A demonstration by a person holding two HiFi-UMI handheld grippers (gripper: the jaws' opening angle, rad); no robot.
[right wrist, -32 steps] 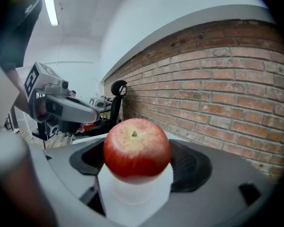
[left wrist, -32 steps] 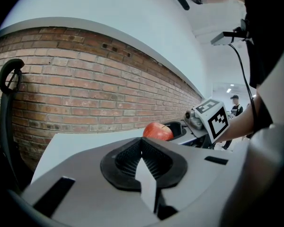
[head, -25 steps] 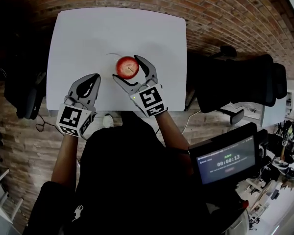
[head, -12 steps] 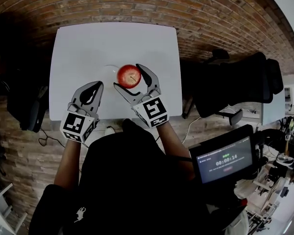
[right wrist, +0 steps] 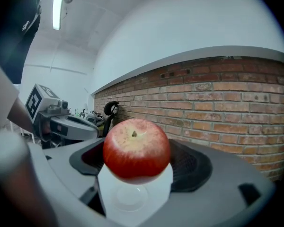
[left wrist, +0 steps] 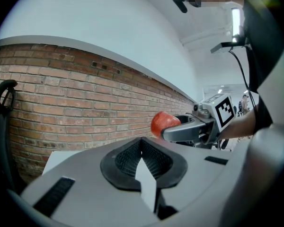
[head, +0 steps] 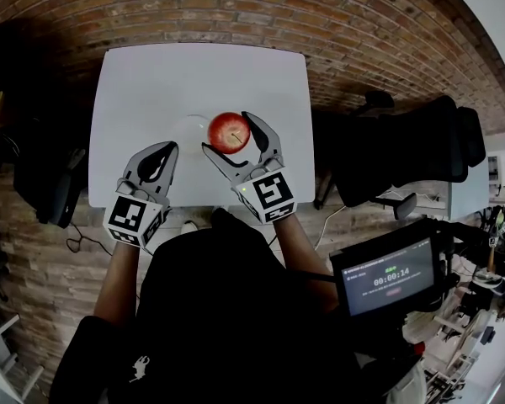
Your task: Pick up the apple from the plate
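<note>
Right gripper (head: 230, 133) is clamped on the apple (right wrist: 136, 148), which appears clear above the plate (head: 191, 129), mid-table (head: 151, 82) toward the front edge. Left gripper (head: 160, 154) is closed and empty. Pickup looks essentially complete.

The right gripper (head: 228, 135) is pointing toward 11 o'clock, its jaws clamping the apple (head: 230, 129) from both sides. The left gripper (head: 163, 150) is sitting at its 9 o'clock and pointing toward 1 o'clock, jaws pressing together and holding nothing. Both forearms are reaching forward from the body.
</note>
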